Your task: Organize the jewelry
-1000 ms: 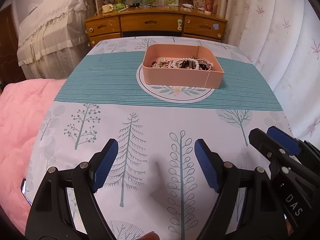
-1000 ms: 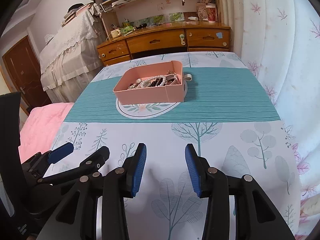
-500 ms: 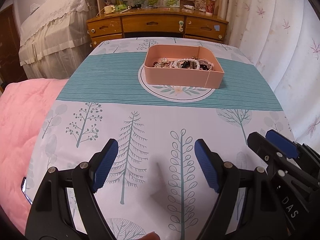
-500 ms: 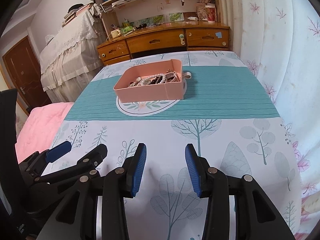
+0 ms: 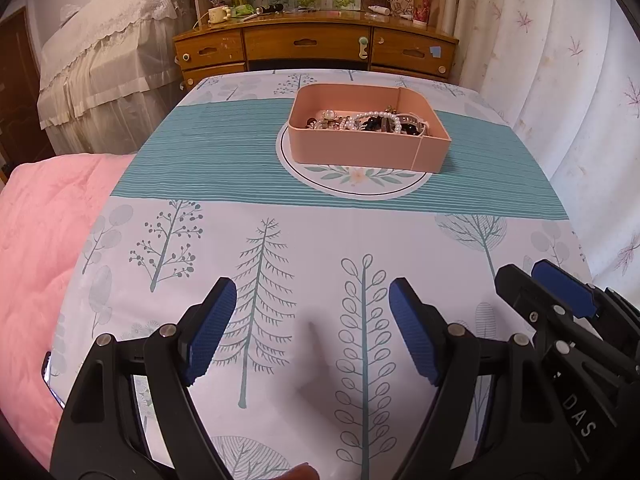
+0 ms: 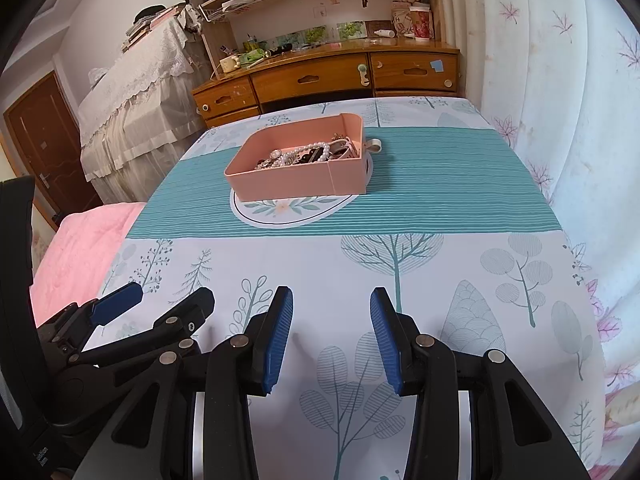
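A pink box (image 5: 368,148) (image 6: 296,182) sits on the teal band of the tablecloth, over a round flower print. Inside lies a tangle of jewelry (image 5: 372,122) (image 6: 308,156): pearl strands, dark beads, small metal pieces. My left gripper (image 5: 312,300) hovers open over the tree-printed cloth near the front edge, far short of the box, nothing between its blue pads. My right gripper (image 6: 331,312) stands beside it, open less wide and also empty. Each gripper shows in the other's view, the right one (image 5: 536,284) at lower right, the left one (image 6: 160,300) at lower left.
A pink quilt (image 5: 44,240) lies left of the table. A white curtain (image 6: 560,80) hangs along the right edge. A wooden desk (image 5: 316,46) cluttered with cups and small items stands behind the table. A lace-covered piece of furniture (image 6: 136,92) is at back left.
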